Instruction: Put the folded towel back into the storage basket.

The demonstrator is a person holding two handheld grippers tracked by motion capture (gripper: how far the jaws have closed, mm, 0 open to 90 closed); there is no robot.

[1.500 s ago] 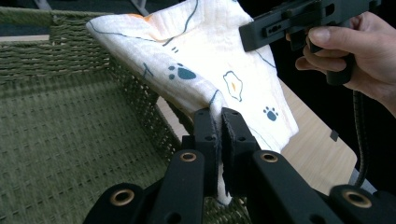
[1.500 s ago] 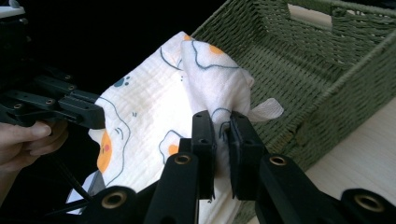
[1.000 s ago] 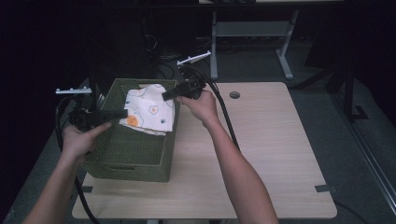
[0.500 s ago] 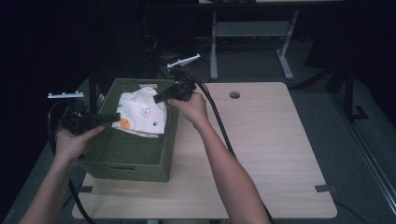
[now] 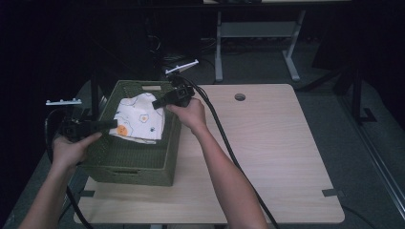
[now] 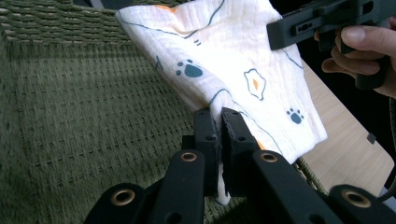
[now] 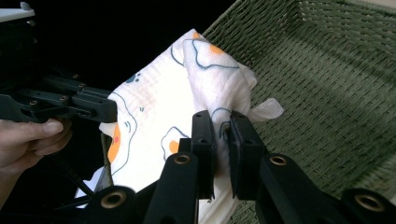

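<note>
step: I held the cloth over the green basket at the table's left edge | grip: left gripper and right gripper each clamped a cloth edge | next: I judged lowering evenly, then letting go inside

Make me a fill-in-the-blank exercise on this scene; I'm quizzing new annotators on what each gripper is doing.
1. Both grippers are shut on the white printed ____.
2. The cloth hangs over the green woven ____.
3. The basket stands on a light wooden ____.
4. The left gripper and the right gripper grip ____ ends of the cloth.

Missing words: cloth; basket; table; opposite
</note>
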